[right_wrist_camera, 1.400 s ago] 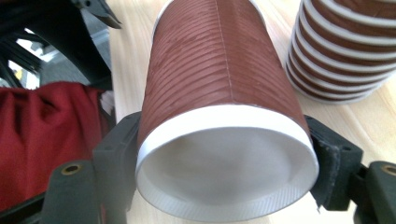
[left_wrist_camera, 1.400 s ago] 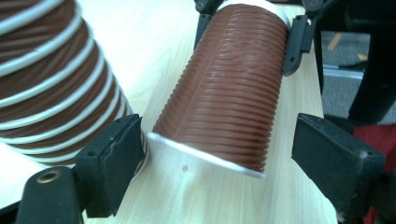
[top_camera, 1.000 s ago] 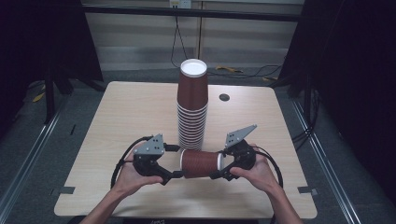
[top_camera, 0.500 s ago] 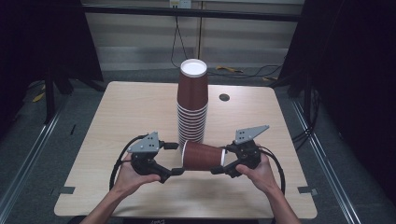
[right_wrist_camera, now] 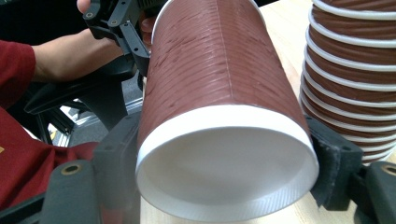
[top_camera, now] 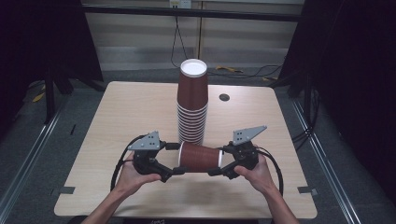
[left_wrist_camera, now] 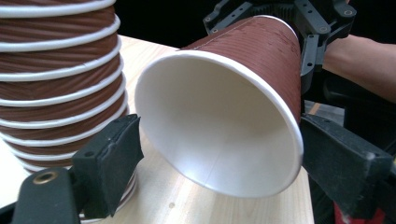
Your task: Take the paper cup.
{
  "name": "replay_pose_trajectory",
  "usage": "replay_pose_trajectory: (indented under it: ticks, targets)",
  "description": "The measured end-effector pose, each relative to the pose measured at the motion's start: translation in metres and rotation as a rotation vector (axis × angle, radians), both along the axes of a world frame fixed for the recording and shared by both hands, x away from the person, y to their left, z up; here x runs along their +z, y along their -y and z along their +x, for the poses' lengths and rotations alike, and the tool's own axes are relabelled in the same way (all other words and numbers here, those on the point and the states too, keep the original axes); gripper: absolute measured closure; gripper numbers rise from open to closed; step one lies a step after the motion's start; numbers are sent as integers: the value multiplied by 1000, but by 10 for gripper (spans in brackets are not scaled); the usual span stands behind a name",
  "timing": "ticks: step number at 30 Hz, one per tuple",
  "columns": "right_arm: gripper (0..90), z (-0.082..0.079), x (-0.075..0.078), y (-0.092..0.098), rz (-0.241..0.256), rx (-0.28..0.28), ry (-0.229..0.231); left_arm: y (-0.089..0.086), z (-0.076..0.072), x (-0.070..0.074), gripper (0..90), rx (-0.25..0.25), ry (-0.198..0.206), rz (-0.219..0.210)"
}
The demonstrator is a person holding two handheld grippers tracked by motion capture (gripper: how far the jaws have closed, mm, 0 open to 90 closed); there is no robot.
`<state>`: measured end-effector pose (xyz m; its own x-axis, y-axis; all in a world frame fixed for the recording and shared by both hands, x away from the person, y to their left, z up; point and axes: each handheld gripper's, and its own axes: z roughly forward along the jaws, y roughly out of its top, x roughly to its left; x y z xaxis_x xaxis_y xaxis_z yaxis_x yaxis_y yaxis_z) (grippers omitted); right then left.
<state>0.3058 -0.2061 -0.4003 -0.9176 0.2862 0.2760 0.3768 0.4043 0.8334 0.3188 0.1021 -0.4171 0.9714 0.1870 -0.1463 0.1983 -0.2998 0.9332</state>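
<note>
Wooden surface [top_camera: 116,121]: brown paper cup [top_camera: 200,157] held sideways above it, before cup stack [top_camera: 192,105]. Left gripper [top_camera: 176,158] fingers spread around its mouth; right gripper [top_camera: 219,160] fingers pinch its base.

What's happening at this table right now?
A person holds a brown paper cup on its side above the table, between two handheld grippers, just in front of a tall upside-down stack of cups. The right gripper clamps the cup at its base. The left gripper has its jaws on either side of the open mouth, though whether they actually press on the rim is unclear.
</note>
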Motion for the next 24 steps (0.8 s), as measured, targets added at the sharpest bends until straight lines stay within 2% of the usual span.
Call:
replay_pose_trajectory:
  ticks: [3, 10, 17, 24]
  targets:
    - [244, 0, 0, -1, 1, 7, 2, 2, 0, -1, 105, 6, -1, 2]
    - [244, -1, 2, -5, 1, 26, 11, 7, 1, -4, 20, -16, -4, 7]
    - [244, -2, 2, -9, -6, 44, 16, 11, 0, -4, 24, -38, 5, 8]
    - [244, -4, 4, -10, 3, 53, 22, 12, -1, -4, 24, -49, 1, -26]
